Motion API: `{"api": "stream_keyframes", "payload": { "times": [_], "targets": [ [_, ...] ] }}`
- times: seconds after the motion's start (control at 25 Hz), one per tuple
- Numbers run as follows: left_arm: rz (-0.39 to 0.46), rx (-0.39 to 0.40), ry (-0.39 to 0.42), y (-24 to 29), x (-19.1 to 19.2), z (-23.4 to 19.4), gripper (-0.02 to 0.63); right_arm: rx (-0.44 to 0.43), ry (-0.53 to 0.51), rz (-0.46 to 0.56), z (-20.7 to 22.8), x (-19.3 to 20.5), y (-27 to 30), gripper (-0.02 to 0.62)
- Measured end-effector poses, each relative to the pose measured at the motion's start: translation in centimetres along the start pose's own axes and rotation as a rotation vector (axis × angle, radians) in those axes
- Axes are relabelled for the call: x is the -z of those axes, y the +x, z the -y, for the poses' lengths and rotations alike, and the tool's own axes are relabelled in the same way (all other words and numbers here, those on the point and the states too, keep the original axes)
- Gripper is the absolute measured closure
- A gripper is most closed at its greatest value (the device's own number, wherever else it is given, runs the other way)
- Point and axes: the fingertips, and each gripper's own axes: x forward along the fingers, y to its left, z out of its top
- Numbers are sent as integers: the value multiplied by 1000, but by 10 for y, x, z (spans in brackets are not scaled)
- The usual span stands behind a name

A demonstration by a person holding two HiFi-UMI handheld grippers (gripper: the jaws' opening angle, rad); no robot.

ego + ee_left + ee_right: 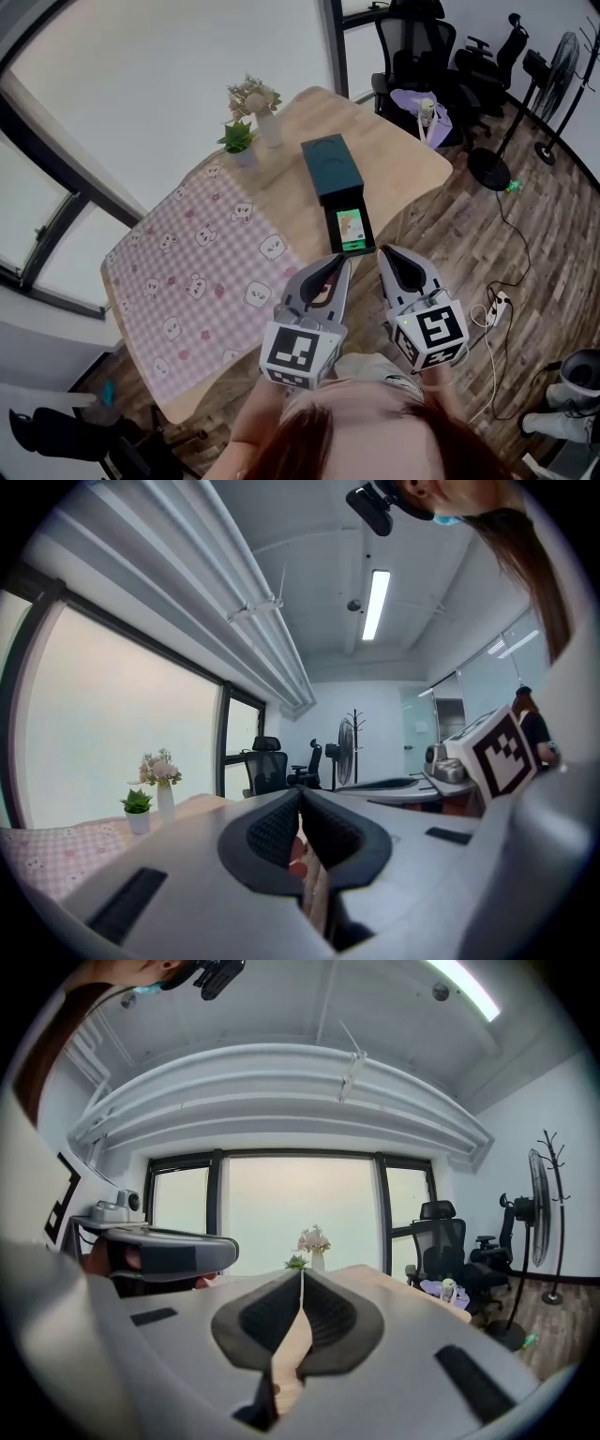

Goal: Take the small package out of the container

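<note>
A dark teal box-shaped container lies on the wooden table, its drawer end pulled out toward me. In that open end lies the small green package. My left gripper hovers at the table's near edge, just left of the drawer, with its jaws closed together and nothing between them. My right gripper is beside it, just right of the drawer, also shut and empty. The left gripper view shows the left gripper with its pads meeting; the right gripper view shows the right gripper likewise. Neither gripper view shows the container.
A pink checked cloth covers the table's left half. A vase of flowers and a small potted plant stand at the far edge. Office chairs, a standing fan and a power strip are on the floor to the right.
</note>
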Motion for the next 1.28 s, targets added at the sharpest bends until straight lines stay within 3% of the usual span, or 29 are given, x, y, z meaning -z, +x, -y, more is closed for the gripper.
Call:
{"api": "stream_keyframes", "payload": {
  "times": [0.24,0.4,0.68,1.08,1.28],
  "targets": [
    [-15,-82,-50,24,7,-36,591,-50,-7,-61,13,10,38,562],
    [-24,-97,-55,31,11,-50,591,-62,-3,-101,20,23,57,529],
    [-57,-69,-26,56,22,-87,591,-28,13,-187,31,49,106,480],
    [-107,7,-54,91,45,-127,591,43,49,-322,44,99,157,440],
    [-151,41,-57,103,67,-138,591,57,19,-400,46,126,174,422]
  ]
}}
